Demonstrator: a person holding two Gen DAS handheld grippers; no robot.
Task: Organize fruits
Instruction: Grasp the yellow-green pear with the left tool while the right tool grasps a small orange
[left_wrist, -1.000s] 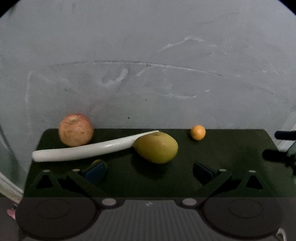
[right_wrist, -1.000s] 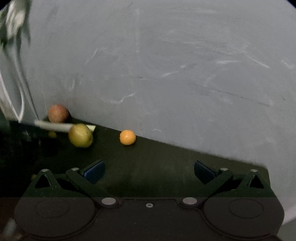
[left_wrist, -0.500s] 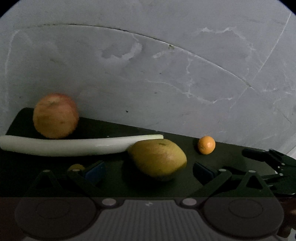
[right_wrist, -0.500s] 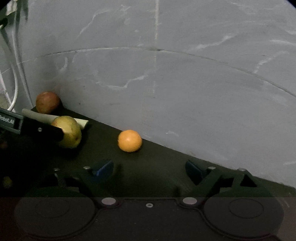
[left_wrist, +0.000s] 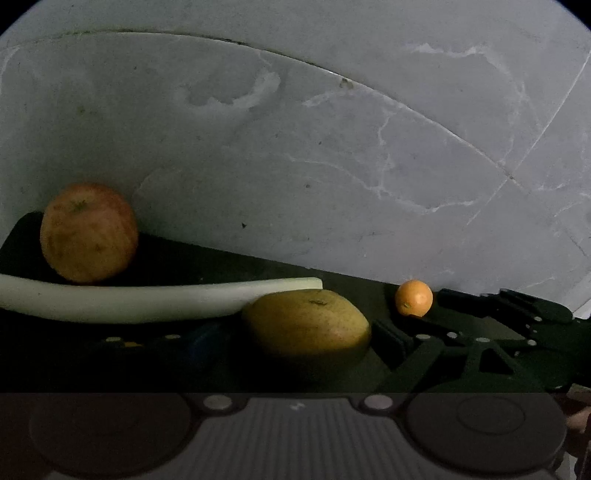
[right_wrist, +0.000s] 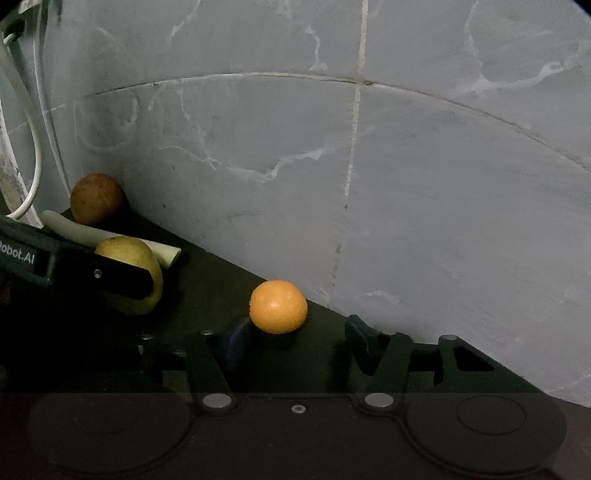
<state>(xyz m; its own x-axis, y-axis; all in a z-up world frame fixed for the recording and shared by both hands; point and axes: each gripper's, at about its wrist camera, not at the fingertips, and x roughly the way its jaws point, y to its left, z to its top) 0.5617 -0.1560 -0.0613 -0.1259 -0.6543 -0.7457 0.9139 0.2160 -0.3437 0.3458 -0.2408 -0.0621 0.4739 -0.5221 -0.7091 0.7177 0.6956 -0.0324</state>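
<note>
1. Left gripper (left_wrist: 299, 341): its fingers are spread wide, one on each side of the yellow-green pear (left_wrist: 306, 325). The pear lies between them on the dark mat (left_wrist: 207, 262); contact between pads and pear cannot be confirmed, as the near part of the left wrist view is very dark. Nothing is gripped.
2. Right gripper (right_wrist: 299, 341): its fingers are parted, with the small orange (right_wrist: 278, 307) sitting just ahead, between the fingertips and nearer the left finger. The blue pad of that finger (right_wrist: 236, 341) is just beside the orange; whether it touches cannot be told. Nothing is clamped.
3. Pear, taken as the landmark: it rests on the mat with its stem end up. In the right wrist view one dark finger of the left gripper (right_wrist: 99, 273) crosses in front of it.
4. White stalk (left_wrist: 147, 301): it lies just behind and to the left of the pear, its cut end reaching the pear's top edge.
5. Small orange: to the right of the pear, well apart from it, near the mat's far edge.
6. Apple (left_wrist: 88, 232): behind and left of the pear, beyond the stalk, close against the grey wall (left_wrist: 332, 147).
7. White cables (right_wrist: 29, 166): these hang at the wall beyond the apple, seen in the right wrist view.
</note>
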